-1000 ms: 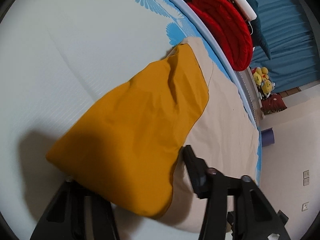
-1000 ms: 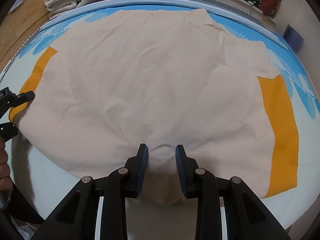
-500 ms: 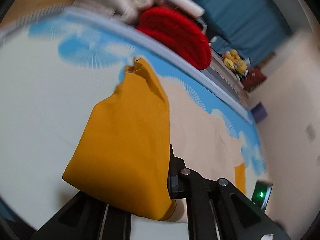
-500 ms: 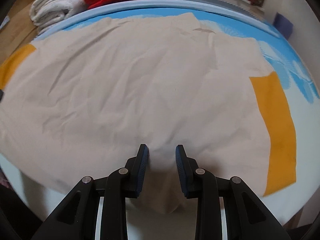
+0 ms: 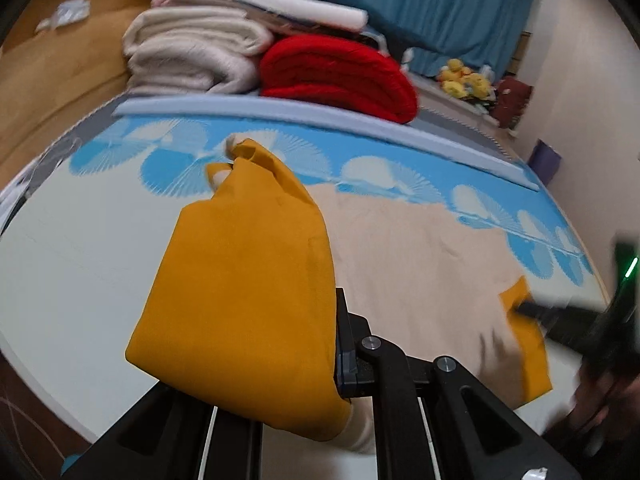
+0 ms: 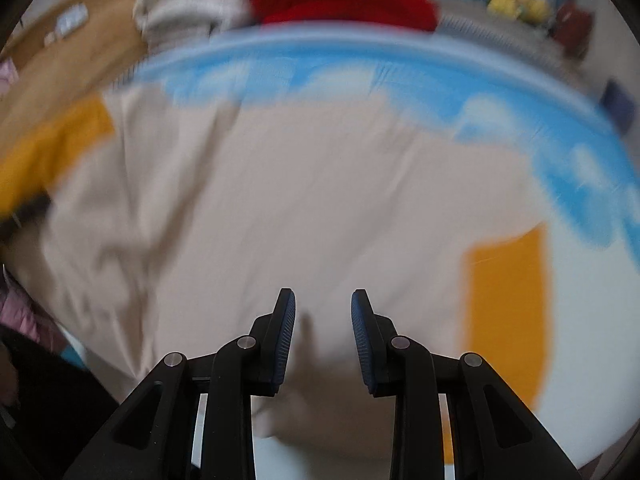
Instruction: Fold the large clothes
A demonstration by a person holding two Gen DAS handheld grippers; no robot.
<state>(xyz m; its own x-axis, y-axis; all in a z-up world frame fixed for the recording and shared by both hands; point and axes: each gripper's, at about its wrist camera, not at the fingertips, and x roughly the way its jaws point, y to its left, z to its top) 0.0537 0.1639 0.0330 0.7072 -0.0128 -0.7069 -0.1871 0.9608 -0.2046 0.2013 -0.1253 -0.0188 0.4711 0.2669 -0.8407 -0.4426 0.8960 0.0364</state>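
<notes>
Mustard sleeve, smooth, apparently pinched in left claw

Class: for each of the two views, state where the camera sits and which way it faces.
Left wrist: sits behind the left gripper, faces across the bed toward the folded blankets; its fingers pinch the orange sleeve.
Right wrist: sits behind the open right gripper, faces over the beige garment.
Shared: garment, bed, blankets.

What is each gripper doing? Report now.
Left gripper: shut on the mustard sleeve.
Right gripper: open, holding nothing, above the beige garment.
</notes>
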